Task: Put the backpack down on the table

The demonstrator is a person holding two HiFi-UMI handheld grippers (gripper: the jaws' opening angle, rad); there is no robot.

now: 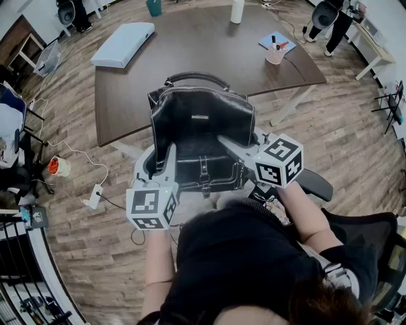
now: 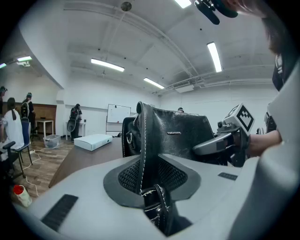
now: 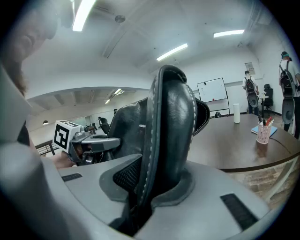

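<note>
A black leather backpack [image 1: 202,136] stands upright between my two grippers, at the near edge of the brown table [image 1: 190,51]; its bottom hangs on my side of that edge. My left gripper [image 1: 170,153] is shut on the bag's left side seam and strap [image 2: 149,180]. My right gripper [image 1: 223,141] is shut on the bag's right edge [image 3: 171,122]. In the left gripper view the right gripper [image 2: 220,143] shows beyond the bag. In the right gripper view the left gripper [image 3: 101,143] shows likewise. Whether the bag touches the table I cannot tell.
On the table lie a flat white box [image 1: 124,43] at the left, a pen cup [image 1: 275,54] and a blue notebook [image 1: 276,39] at the right, and a white cylinder [image 1: 236,9] at the back. A black chair [image 1: 355,235] is at my right. A cable and power strip [image 1: 95,195] lie on the floor.
</note>
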